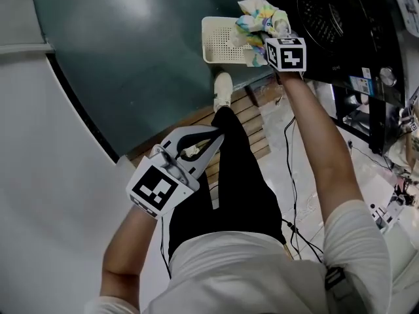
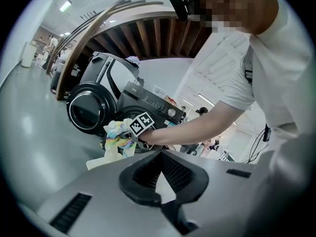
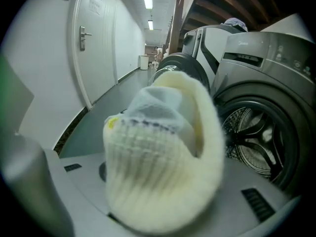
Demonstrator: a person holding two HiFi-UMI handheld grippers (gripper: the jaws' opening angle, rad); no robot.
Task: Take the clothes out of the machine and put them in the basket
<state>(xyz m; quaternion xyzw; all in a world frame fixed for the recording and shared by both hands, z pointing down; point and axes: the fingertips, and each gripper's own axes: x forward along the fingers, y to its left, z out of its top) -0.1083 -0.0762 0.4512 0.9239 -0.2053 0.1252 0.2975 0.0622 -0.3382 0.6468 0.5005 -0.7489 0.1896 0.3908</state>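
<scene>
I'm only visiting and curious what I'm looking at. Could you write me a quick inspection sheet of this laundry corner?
Surface: green floor, wooden decking underfoot.
Job's things: washing machine, door open; white basket; pastel cloth above it.
Clutter: gear at right, unclear.
Grippers: right gripper shut on pastel cloth; left gripper shut, empty.
Cables: black cables on pale floor.
Surroundings: white door, corridor.

- Your right gripper [image 1: 262, 39] clamps a colourful garment [image 1: 260, 15] over the white basket's [image 1: 216, 44] right edge.
- Your left gripper [image 1: 217, 137] hangs lower left, jaws together, empty, well apart from the basket.
</scene>
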